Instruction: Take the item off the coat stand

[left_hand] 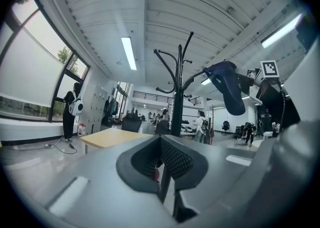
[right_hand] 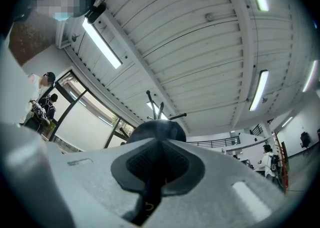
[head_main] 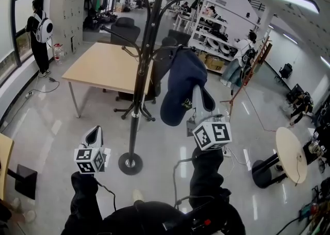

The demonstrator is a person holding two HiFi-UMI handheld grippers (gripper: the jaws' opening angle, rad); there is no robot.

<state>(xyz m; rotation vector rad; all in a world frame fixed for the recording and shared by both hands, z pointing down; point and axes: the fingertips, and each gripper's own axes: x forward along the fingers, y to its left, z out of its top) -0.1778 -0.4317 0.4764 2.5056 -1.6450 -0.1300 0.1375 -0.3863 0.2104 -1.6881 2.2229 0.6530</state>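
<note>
At an upper hook of the coat stand [head_main: 140, 64] hangs the navy cap [head_main: 181, 87], its edge pinched in the closed right hand-held gripper [head_main: 198, 95]; the left hand-held gripper [head_main: 95, 132] sits low, jaws together, empty; lifting off seems next, likely an upward, outward pull.

Cap [right_hand: 156, 130] partly hidden in right claw [right_hand: 160, 158]

Glossy floor [head_main: 46, 120], wooden table [head_main: 103, 66], windows [head_main: 23, 7]
</note>
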